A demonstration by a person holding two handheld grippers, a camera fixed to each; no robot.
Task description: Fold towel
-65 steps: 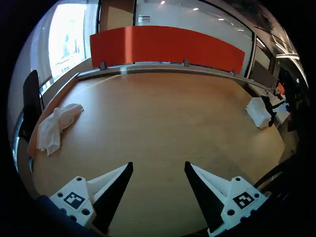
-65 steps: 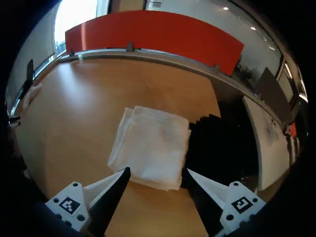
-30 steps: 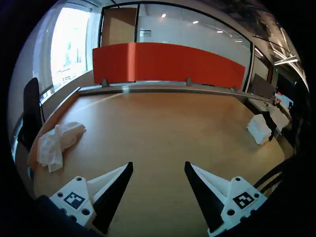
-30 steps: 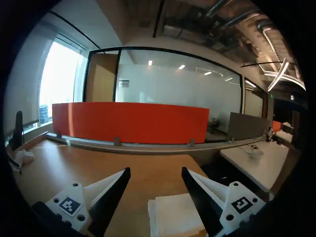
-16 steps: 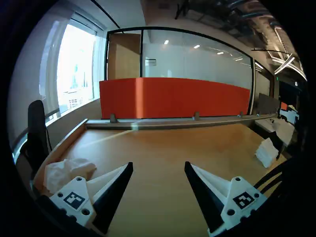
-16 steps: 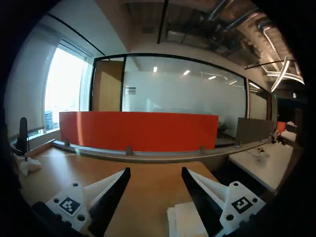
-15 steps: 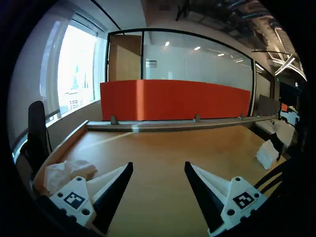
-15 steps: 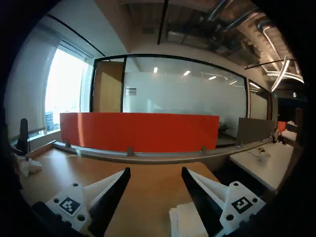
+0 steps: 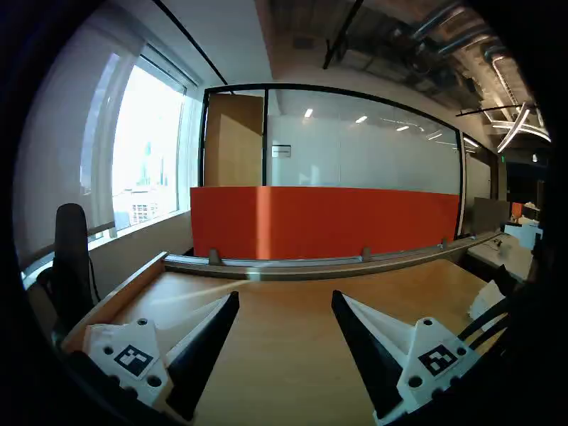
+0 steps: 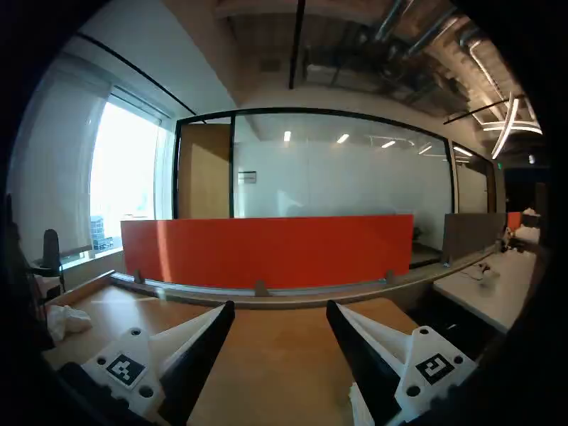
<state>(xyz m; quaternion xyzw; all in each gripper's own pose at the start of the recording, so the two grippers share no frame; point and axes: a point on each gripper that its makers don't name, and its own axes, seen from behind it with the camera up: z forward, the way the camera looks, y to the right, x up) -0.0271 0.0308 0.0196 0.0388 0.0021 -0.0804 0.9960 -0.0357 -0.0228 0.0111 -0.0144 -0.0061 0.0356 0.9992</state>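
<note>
At the left edge of the right gripper view, a crumpled towel (image 10: 67, 319) lies on the table (image 10: 284, 376), well left of the right gripper (image 10: 278, 307), fingers spread and empty; the left gripper (image 9: 284, 295), likewise spread and empty, is probably nearer to it.

white grippers (image 9: 284, 292) (image 10: 280, 303), black fingers (image 9: 206, 344), square coded tags (image 9: 134, 359)

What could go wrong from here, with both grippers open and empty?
The crumpled towel sits at the window-side edge of the table; a sloppy grab with the left gripper could push it off. The folded towel lies by the opposite edge, near the right gripper; a swing might knock it down.
</note>
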